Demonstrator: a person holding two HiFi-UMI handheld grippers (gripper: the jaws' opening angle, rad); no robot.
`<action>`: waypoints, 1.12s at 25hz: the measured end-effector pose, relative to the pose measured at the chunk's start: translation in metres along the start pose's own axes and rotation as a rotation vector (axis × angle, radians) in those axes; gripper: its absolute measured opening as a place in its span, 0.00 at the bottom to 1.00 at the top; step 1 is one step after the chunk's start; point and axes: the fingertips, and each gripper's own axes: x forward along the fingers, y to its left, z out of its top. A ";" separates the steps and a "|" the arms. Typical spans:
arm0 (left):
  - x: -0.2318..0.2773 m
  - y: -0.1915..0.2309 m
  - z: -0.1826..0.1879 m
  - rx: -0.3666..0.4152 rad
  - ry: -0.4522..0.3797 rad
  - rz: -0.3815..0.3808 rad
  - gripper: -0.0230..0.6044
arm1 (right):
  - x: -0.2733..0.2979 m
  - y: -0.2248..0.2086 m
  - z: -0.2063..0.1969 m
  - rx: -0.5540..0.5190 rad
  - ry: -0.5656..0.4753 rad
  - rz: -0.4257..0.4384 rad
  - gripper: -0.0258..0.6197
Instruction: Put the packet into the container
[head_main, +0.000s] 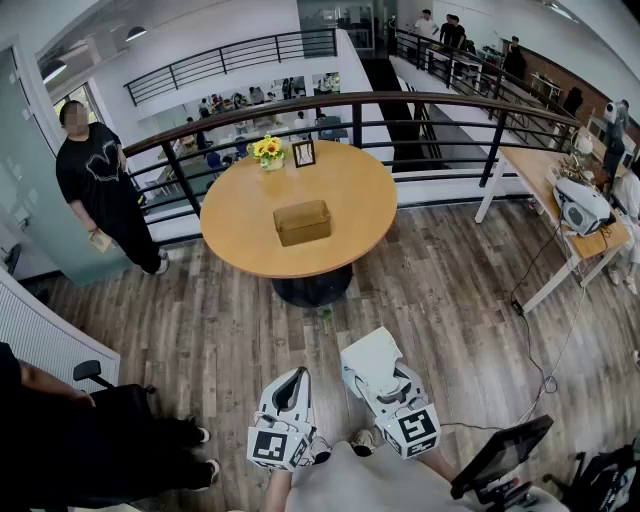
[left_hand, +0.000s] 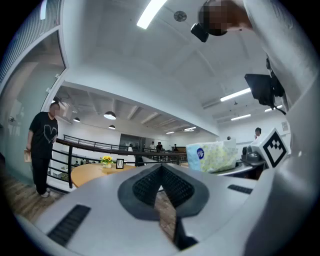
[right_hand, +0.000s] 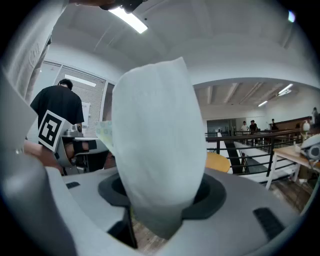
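The packet (head_main: 370, 356) is a soft white tissue pack, and my right gripper (head_main: 384, 372) is shut on it low in the head view. In the right gripper view the packet (right_hand: 157, 145) stands up between the jaws and hides most of what lies ahead. From the left gripper view the packet (left_hand: 212, 156) shows a blue logo at the right. My left gripper (head_main: 294, 384) is beside the right one, with its jaws together and nothing in them; its pads (left_hand: 150, 184) meet. The container (head_main: 302, 222), a brown box, sits on the round wooden table (head_main: 240, 235) well ahead of both grippers.
Yellow flowers (head_main: 267, 150) and a small photo frame (head_main: 304, 152) stand at the table's far edge. A black railing (head_main: 400, 100) curves behind it. A person in black (head_main: 95, 185) stands at the left, another sits at the lower left (head_main: 70, 440). A desk (head_main: 560, 195) is on the right.
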 end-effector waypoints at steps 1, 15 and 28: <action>0.005 0.002 0.003 0.012 -0.008 -0.005 0.04 | 0.005 -0.003 0.004 -0.011 -0.005 -0.004 0.43; 0.029 0.018 0.015 0.075 -0.047 -0.015 0.04 | 0.037 -0.011 0.018 -0.051 -0.024 -0.010 0.43; 0.044 0.006 0.011 0.094 -0.022 0.031 0.04 | 0.028 -0.039 0.017 0.029 -0.061 0.029 0.43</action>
